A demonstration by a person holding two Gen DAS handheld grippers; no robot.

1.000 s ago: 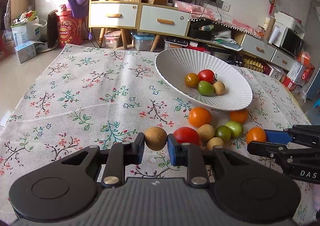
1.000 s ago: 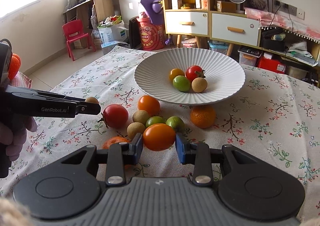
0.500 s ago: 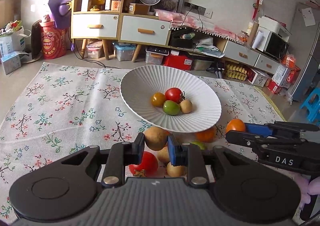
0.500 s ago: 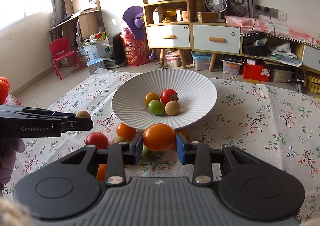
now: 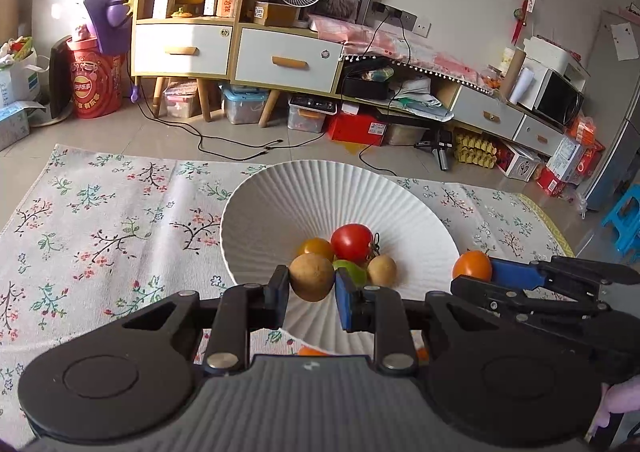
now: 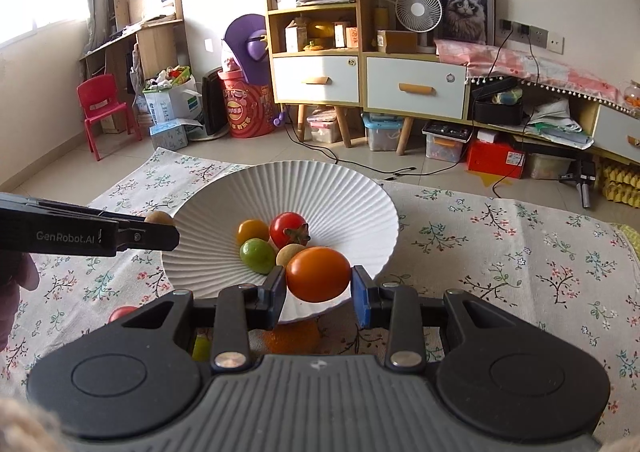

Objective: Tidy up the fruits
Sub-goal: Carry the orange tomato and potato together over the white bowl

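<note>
The left gripper (image 5: 312, 286) has its jaws pinching a small round tan-brown fruit (image 5: 311, 278) across its middle, over the near rim of the white ribbed ceramic bowl (image 5: 280, 211). The right gripper (image 6: 319, 286) likewise pinches a smooth orange tomato (image 6: 318, 274) over that rim. Both appear light, slippery and easily bruised; a gentle grip at the widest girth seems advisable.
</note>
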